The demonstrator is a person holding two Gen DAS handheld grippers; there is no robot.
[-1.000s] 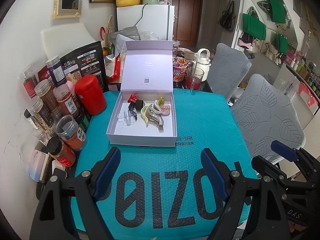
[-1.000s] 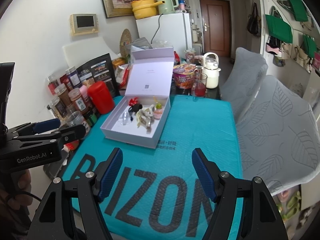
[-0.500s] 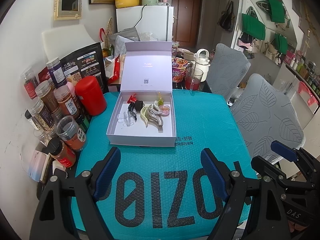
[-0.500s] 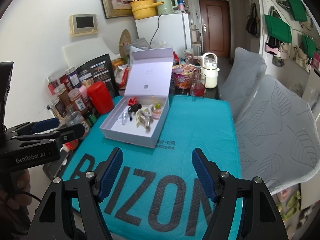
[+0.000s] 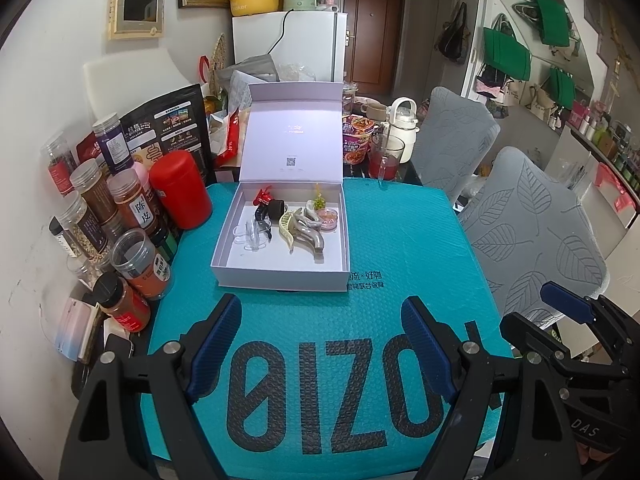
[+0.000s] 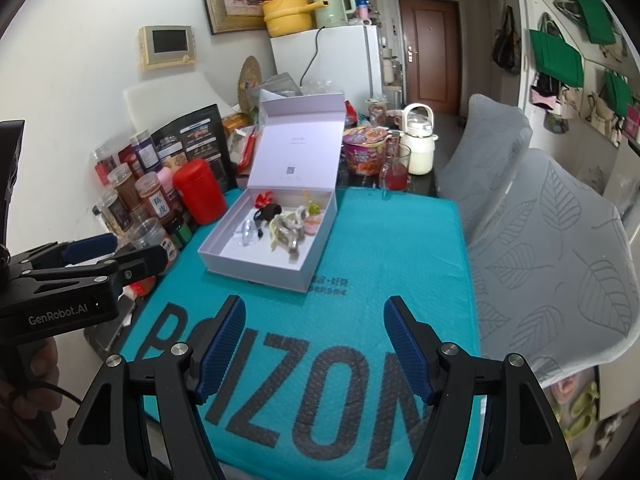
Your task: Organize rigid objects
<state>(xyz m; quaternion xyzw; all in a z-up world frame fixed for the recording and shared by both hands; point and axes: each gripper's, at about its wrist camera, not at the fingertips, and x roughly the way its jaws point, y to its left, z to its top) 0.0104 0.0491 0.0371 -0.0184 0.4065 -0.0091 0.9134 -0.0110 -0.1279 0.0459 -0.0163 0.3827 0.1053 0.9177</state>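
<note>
A pale lilac gift box stands on the teal bubble mailer, lid up. Inside lie several hair clips: a clear one, a black one, a cream and grey claw clip, plus a small pink pot. My left gripper hovers open over the mailer's near part, nothing between its blue pads. My right gripper is also open and empty, well short of the box. The left gripper appears at the right wrist view's left edge.
Spice jars and a red canister crowd the left side by the wall. Behind the box are a noodle cup, a glass of red drink and a white kettle. Two grey chairs stand on the right.
</note>
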